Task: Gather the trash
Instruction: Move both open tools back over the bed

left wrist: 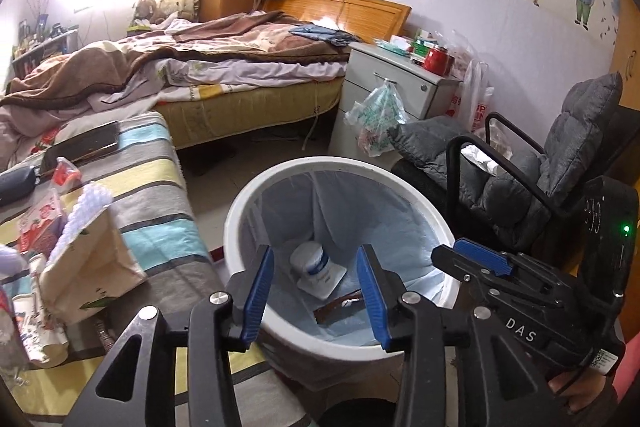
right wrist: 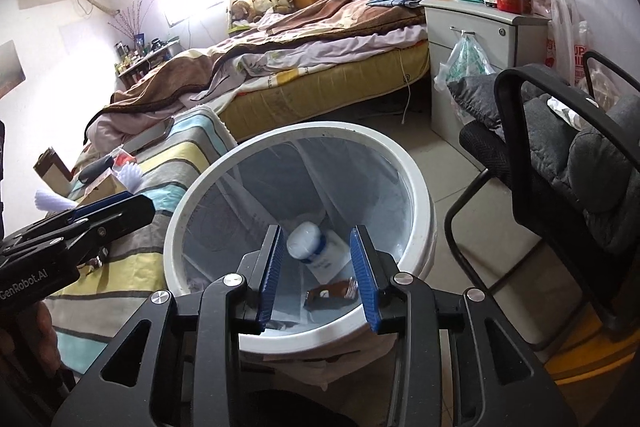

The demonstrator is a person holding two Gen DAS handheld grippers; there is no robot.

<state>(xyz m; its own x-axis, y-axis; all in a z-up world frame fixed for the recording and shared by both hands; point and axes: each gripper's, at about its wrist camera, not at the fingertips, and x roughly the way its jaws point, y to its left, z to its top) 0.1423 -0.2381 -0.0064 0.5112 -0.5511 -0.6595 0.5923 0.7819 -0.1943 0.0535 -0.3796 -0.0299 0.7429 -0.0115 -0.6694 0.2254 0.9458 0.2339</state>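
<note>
A white trash bin [left wrist: 240, 211] with a pale blue liner stands on the floor; it also shows in the right wrist view [right wrist: 416, 195]. Inside lie a white bottle with a blue label [left wrist: 314, 263] [right wrist: 316, 251] and a brown wrapper [left wrist: 340, 309] [right wrist: 332, 297]. My left gripper [left wrist: 316, 291] is open and empty above the bin's near rim. My right gripper [right wrist: 318, 267] is open and empty over the bin. The left gripper's tip [right wrist: 116, 211] shows at the left of the right wrist view. More wrappers and paper [left wrist: 44, 227] lie on the striped cloth.
A striped cloth surface [left wrist: 160, 195] with packets, a phone and a paper bag [left wrist: 96, 259] is left of the bin. A grey cushioned chair [left wrist: 520, 179] stands right. A bed [left wrist: 224, 67] and a white cabinet [left wrist: 380, 83] are behind.
</note>
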